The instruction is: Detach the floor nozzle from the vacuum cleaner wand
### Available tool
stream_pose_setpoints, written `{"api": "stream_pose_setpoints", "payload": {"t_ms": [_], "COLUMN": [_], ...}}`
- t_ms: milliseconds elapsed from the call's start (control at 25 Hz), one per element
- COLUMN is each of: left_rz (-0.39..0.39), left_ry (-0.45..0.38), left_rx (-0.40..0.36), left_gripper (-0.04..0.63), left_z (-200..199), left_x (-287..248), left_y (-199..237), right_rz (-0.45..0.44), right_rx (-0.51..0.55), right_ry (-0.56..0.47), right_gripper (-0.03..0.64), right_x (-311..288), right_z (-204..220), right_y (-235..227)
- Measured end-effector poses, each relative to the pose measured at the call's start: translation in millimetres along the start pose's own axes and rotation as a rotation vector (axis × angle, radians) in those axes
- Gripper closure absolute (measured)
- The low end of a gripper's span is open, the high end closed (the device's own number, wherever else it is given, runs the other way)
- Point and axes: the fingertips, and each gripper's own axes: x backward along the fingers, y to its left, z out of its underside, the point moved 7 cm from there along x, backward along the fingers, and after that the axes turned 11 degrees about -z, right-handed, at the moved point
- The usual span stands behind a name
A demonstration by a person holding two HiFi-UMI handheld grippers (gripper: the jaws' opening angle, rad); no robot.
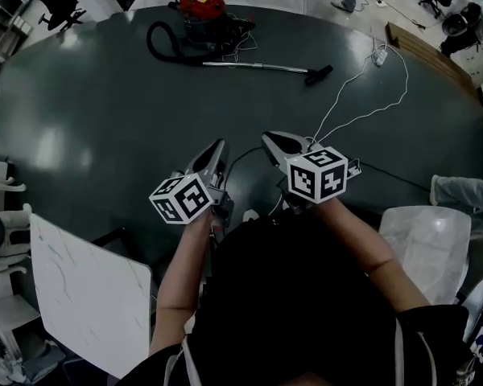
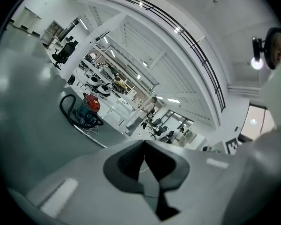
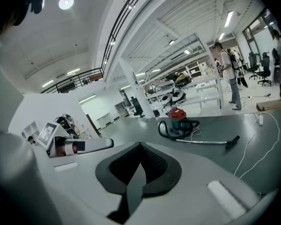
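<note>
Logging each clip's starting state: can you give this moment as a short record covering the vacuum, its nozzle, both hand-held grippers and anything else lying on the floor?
surface: dark floor
vacuum cleaner: red-topped, at the far side, black hose looped beside it
wand: metal, lying flat
floor nozzle: black, on the wand's end, not yet detached
left hand-held gripper: shut, empty, well short of the vacuum cleaner
right hand-held gripper: shut, empty
other: white cable running to a power strip
</note>
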Motion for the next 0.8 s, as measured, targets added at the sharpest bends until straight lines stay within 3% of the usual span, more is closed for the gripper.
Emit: {"api": "stream_pose_setpoints", "payload": {"t_ms": [160, 400, 800], "left_rz": [0.045, 0.018, -0.030], "left_ry": [-0.036, -0.019, -0.032], "left_rx": [-0.033, -0.084, 0.007], "left_gripper": [0.588, 0.588, 0.588], "left_z": [-3.2, -3.5, -14.9], "left_x": [9.2, 19.6, 8.6], "left_y": [3.9, 21.7, 53.7], "right_rz": [0.001, 0.020, -0.067], "right_rx": [-0.011, -0.017, -0.068], "right_ry": [0.034, 0.060, 0.035], "right_gripper": [0.621, 0.620, 0.618], "right_x": [-8.9, -24.7, -61.2], "right_z": [9.7, 26.6, 13.6], "right_y": [3.0, 13.0, -2.9]}}
